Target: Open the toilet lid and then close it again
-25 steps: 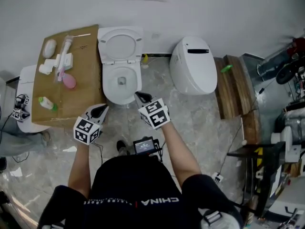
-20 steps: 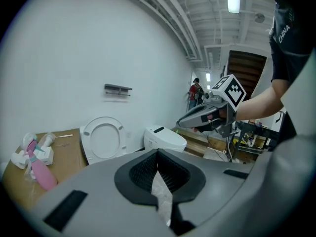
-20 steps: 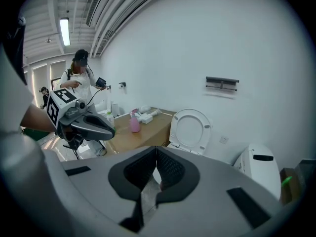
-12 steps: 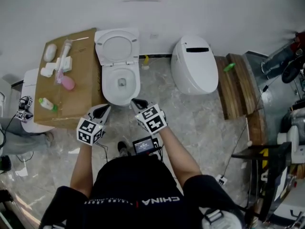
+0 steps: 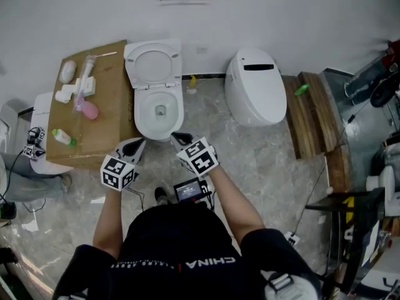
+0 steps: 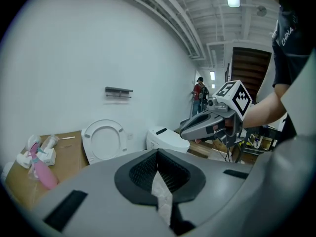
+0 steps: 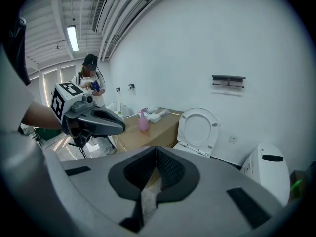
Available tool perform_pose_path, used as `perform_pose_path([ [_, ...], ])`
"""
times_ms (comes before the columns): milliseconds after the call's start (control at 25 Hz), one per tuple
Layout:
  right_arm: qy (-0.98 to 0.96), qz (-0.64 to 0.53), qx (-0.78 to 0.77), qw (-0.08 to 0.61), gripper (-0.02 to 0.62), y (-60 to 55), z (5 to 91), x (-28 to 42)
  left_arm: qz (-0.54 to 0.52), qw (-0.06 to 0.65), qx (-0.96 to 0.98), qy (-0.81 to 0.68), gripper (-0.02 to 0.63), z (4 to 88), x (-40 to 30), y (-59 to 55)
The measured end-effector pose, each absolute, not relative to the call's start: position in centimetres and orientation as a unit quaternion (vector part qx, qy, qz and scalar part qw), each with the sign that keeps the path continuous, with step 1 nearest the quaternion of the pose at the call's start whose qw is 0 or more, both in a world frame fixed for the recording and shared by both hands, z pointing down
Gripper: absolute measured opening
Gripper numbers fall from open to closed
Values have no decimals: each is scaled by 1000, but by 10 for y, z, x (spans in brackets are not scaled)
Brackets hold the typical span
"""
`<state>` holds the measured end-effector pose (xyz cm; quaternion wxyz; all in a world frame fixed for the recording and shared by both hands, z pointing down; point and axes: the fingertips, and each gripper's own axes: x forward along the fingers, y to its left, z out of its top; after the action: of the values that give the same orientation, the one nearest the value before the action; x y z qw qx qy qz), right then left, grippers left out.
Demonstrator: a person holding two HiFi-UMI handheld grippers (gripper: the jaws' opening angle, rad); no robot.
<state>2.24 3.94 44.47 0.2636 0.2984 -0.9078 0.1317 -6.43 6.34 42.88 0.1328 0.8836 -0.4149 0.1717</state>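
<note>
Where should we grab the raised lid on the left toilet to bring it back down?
Take the raised lid by its free top edge, the end away from the bowl, coming from the front over the bowl. It stands close to the wall, so only its front face and side rims look reachable.

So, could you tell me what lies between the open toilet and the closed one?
Only a small yellow object and bare floor, seen in the head view.
</note>
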Motion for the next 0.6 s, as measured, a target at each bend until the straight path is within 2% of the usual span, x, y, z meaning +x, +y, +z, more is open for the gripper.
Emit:
perform_pose_path([
  [600, -912, 129, 291, 260, 14, 26, 441, 27, 177, 133, 876, -427, 9, 431, -63, 51],
])
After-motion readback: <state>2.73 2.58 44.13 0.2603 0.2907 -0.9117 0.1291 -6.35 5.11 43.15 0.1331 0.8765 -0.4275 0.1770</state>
